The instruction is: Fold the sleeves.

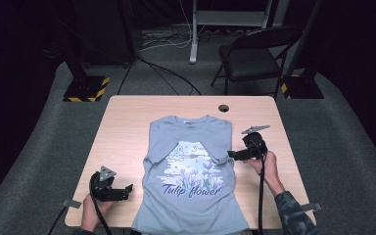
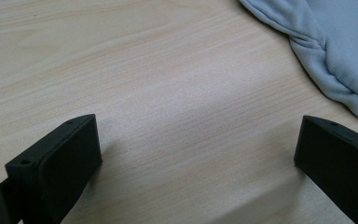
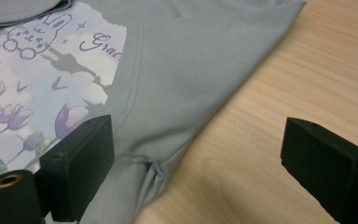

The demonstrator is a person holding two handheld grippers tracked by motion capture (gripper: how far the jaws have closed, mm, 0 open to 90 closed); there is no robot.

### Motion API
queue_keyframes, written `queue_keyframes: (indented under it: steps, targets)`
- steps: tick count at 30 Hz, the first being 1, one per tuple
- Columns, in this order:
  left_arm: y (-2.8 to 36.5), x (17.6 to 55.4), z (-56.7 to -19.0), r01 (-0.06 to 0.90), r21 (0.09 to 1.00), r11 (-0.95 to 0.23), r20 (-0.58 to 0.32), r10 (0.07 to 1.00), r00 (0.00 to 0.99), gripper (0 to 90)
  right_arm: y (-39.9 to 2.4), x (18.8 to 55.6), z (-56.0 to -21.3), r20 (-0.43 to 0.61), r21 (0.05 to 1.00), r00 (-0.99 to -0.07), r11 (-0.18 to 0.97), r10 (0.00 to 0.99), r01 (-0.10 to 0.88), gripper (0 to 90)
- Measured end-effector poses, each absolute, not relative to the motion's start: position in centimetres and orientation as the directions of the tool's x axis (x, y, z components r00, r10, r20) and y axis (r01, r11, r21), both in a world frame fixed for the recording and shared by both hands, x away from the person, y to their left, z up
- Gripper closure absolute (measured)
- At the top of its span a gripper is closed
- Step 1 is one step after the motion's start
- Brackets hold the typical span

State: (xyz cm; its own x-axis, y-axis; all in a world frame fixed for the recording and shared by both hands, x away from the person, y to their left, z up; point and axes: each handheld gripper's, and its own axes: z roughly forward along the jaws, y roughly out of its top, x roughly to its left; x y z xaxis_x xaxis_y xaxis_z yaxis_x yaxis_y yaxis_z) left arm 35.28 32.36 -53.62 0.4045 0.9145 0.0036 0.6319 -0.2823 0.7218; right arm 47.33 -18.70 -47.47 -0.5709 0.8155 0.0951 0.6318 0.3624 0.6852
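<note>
Table [image 1: 127,122]: one shirt [image 1: 191,196], two grippers

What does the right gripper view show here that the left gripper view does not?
Right gripper view alone: the purple tulip and bunny print on the grey cotton T-shirt, a sleeve folded over it, and the right gripper open, straddling the shirt's edge. Left gripper view alone: the left gripper open over bare wood, with just a plain rolled fabric edge at the corner. Both share: the light wooden table and the shirt.

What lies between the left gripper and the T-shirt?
Bare wooden table: in the left gripper view, plain wood runs from the open left gripper to the T-shirt edge.
</note>
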Motion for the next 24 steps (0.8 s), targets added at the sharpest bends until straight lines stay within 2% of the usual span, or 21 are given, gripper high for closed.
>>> queue_keyframes:
  steps: [24]
  targets:
    - [32.4, 35.3, -53.6, 0.632, 0.722, -0.282, 0.003, 0.914, 0.405, 0.0, -23.0, 41.1, -50.9, 0.092, 0.707, -0.509, 0.303, 0.856, 0.639, 5.4]
